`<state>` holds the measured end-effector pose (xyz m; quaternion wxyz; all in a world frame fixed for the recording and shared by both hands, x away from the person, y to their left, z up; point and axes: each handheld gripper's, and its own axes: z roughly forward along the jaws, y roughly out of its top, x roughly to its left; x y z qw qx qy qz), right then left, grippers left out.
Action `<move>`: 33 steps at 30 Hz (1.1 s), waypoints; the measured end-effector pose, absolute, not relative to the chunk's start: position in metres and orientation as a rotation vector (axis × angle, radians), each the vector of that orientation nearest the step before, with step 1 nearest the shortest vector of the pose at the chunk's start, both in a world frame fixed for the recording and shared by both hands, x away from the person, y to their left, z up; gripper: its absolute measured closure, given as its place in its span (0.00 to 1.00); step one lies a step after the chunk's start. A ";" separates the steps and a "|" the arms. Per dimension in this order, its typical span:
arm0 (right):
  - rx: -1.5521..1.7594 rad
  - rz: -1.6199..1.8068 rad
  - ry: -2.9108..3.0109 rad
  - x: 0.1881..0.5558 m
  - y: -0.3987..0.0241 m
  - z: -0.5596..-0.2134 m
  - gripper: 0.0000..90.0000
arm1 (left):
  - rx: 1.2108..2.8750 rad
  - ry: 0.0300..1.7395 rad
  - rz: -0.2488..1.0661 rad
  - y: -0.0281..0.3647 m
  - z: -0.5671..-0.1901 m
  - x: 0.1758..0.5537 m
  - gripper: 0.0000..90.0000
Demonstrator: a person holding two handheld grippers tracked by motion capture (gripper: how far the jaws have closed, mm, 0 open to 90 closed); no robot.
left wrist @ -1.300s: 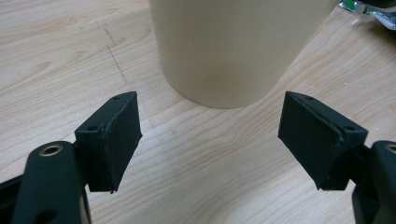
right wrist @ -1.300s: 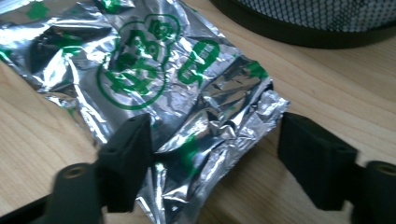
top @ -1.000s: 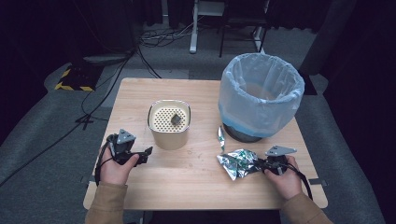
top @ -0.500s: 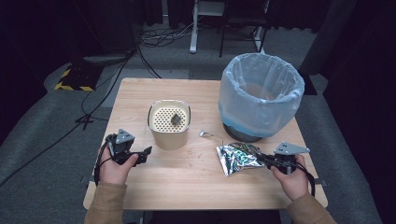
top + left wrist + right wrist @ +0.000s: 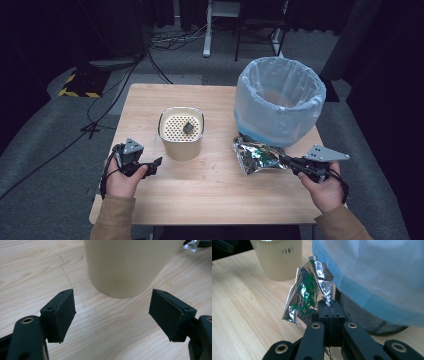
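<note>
A crumpled silver foil wrapper [image 5: 256, 156] with green print hangs just above the table's right side, and my right gripper [image 5: 289, 162] is shut on its edge. In the right gripper view the foil wrapper [image 5: 308, 293] stands up from the closed jaws of that gripper [image 5: 331, 305]. Behind it rises a bin [image 5: 280, 100] lined with a pale blue bag. My left gripper [image 5: 154, 165] rests open near the table's left front, empty, pointing at a beige cup [image 5: 181, 132] with a perforated lid; the beige cup [image 5: 130, 265] fills the space beyond the open jaws.
A small dark scrap [image 5: 188, 128] lies on the cup's perforated lid. The wooden table [image 5: 210, 200] has bare wood along its front. Beyond the table lie cables [image 5: 100, 115] on a grey floor, and a black-and-yellow striped edge [image 5: 75, 92].
My right gripper has lifted the foil wrapper and drawn it right, toward the table's right edge. The left gripper has stayed put.
</note>
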<state>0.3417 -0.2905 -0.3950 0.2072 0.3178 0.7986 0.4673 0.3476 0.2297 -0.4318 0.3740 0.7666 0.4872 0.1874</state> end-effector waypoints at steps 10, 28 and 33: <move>0.806 1.359 2.178 0.338 -0.292 -0.359 1.00 | 1.957 1.265 0.479 0.233 -0.433 0.344 0.24; 0.717 1.412 2.063 0.345 -0.301 -0.277 1.00 | 1.959 1.280 0.485 0.240 -0.433 0.334 0.24; 0.728 1.425 2.028 0.355 -0.308 -0.257 1.00 | 1.963 1.285 0.481 0.242 -0.435 0.333 0.24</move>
